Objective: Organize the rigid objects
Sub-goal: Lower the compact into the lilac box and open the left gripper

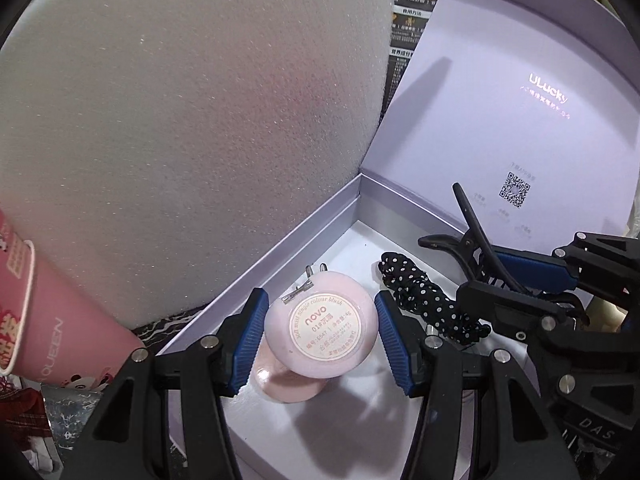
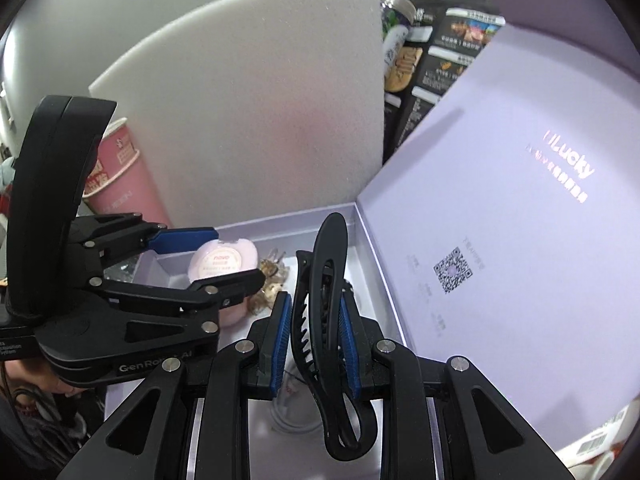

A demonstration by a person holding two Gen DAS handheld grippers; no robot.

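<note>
Your right gripper (image 2: pixel 312 336) pinches the black hair clip (image 2: pixel 324 320) upright over the lavender box (image 1: pixel 280 248). Your left gripper (image 1: pixel 320 336) spreads wide around the pink blush compact (image 1: pixel 322 326), at the clip's 10 o'clock, apparently untouched.

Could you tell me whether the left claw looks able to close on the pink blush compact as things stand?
Probably yes: the left claw is open with its pads either side of the compact, nothing between them.
</note>
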